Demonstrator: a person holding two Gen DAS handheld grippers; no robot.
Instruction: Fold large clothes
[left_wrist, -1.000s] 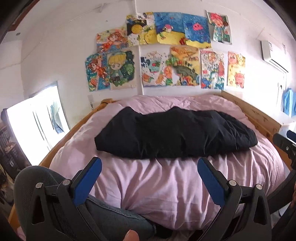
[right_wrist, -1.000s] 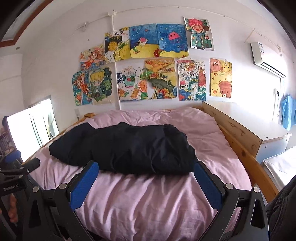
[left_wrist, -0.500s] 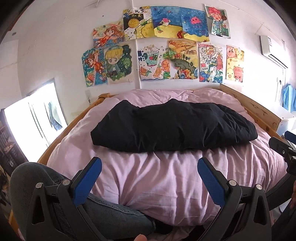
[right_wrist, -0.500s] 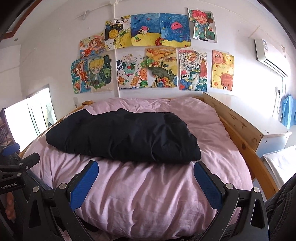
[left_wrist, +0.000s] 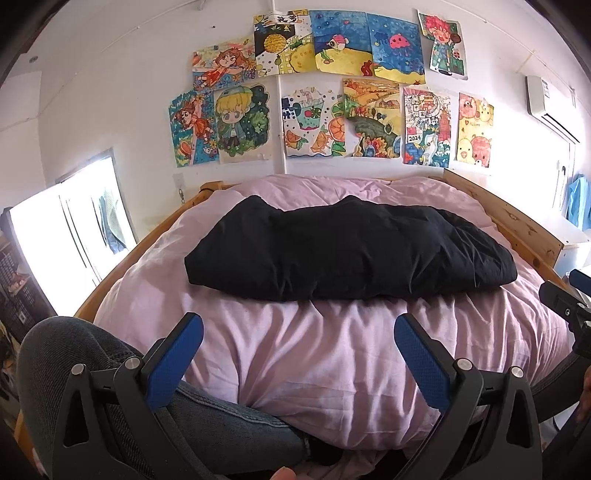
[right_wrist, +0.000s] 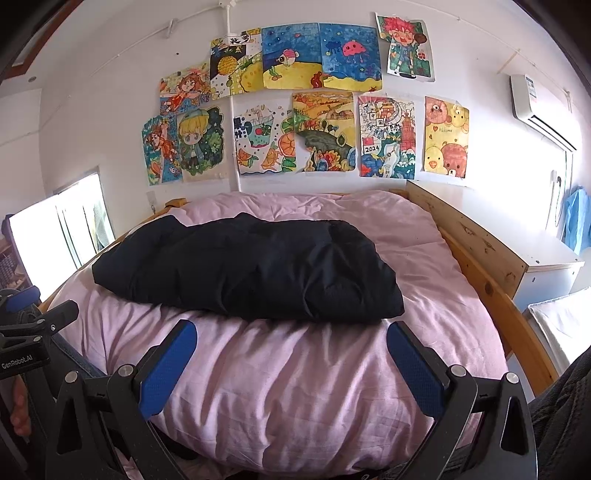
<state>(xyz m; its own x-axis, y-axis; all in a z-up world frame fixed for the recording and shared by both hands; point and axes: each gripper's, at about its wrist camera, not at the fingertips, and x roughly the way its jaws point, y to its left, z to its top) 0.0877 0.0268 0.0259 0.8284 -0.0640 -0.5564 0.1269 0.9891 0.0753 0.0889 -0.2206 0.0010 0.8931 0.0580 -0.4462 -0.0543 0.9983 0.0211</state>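
Note:
A large black garment (left_wrist: 347, 251) lies folded into a long bundle across the middle of the pink quilt (left_wrist: 332, 354); it also shows in the right wrist view (right_wrist: 251, 269). My left gripper (left_wrist: 298, 338) is open and empty, held above the quilt's near edge, short of the garment. My right gripper (right_wrist: 291, 345) is open and empty too, just in front of the garment's near right end. The right gripper's body shows at the right edge of the left wrist view (left_wrist: 565, 306). The left gripper's body shows at the left edge of the right wrist view (right_wrist: 29, 332).
The bed has a wooden frame (right_wrist: 480, 266) along its right side and a rail (left_wrist: 110, 291) on the left. A white cabinet (right_wrist: 546, 269) stands right of the bed. A knee in grey jeans (left_wrist: 74, 362) is at lower left. Drawings (left_wrist: 332, 96) cover the wall.
Both grippers have tilted and moved slightly, so the bed and garment sit lower and nearer in view. The garment itself has not moved. Both grippers stay open.

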